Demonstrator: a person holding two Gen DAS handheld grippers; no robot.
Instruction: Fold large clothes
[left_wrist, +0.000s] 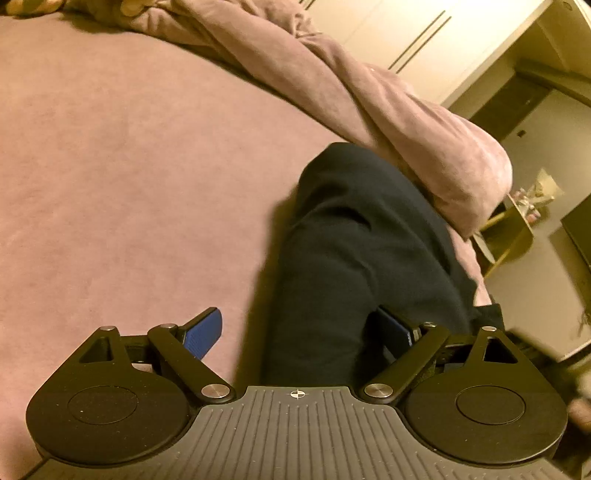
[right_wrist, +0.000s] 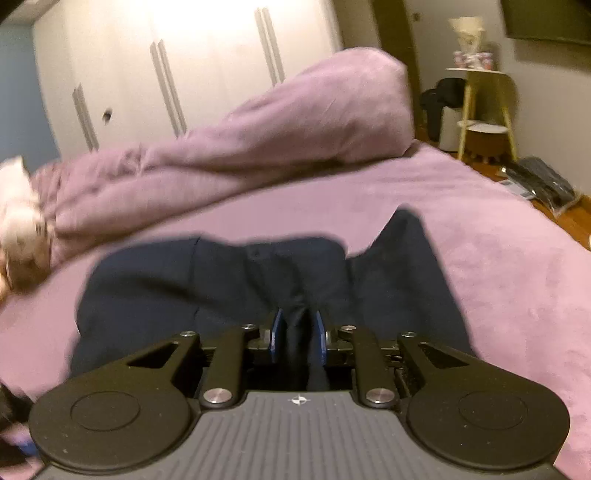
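While the garment (right_wrist: 236, 280) lies crumpled mid-bed, barely folded, the right gripper (right_wrist: 298, 332) pinches a ridge at 6 o'clock; the left gripper (left_wrist: 299, 328), spread, straddles its edge.

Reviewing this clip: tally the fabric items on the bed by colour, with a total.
Dark navy: 1, the navy garment, with a bunch of its cloth pinched in the right gripper; the left gripper is open around it.
Pink-purple: 2, the flat bed sheet and the rumpled duvet.
Total: 3
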